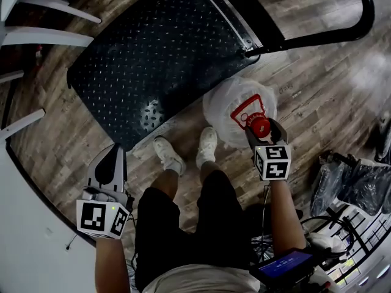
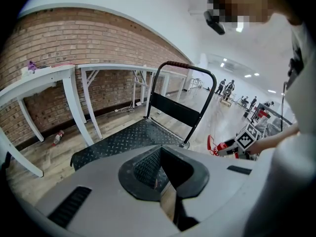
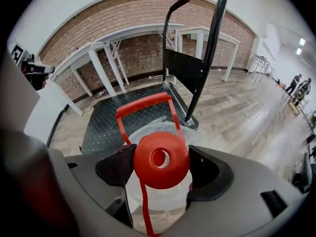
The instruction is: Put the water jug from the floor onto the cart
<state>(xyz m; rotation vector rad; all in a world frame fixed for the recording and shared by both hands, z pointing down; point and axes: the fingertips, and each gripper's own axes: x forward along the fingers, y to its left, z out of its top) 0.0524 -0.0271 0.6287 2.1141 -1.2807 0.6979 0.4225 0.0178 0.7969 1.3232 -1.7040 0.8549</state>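
Water jug: the clear jug (image 1: 227, 105) stands upright on the wood floor (image 1: 317, 96), just beside the cart's corner where the push bar rises, and close to the person's shoe (image 1: 207, 145).
Jug cap: a round red cap (image 3: 161, 159) with a hole in its middle tops the jug and faces the right gripper's camera.
Jug handle: a red bail handle (image 3: 143, 104) stands up behind the cap, on the cart's side.
Right gripper: the right gripper (image 1: 264, 130) points steeply down over the jug's neck. Its jaws are spread wide with the red cap between them — the pads sit close on either side, and no squeeze on the cap shows.
Left gripper: the left gripper (image 1: 113, 162) hangs well apart from the jug, on the other side of the person's legs, near the deck's front edge. In its own view the two dark pads are pressed together with nothing between them.
Cart: a flat black cart (image 1: 159, 60) with a studded deck lies on the floor in front of the person — the deck is bare.
Push bar: the black tube push bar (image 3: 213, 43) rises at the deck's far end.
Background: white tables (image 2: 49, 78) stand along a brick wall (image 2: 74, 38) beyond the cart.
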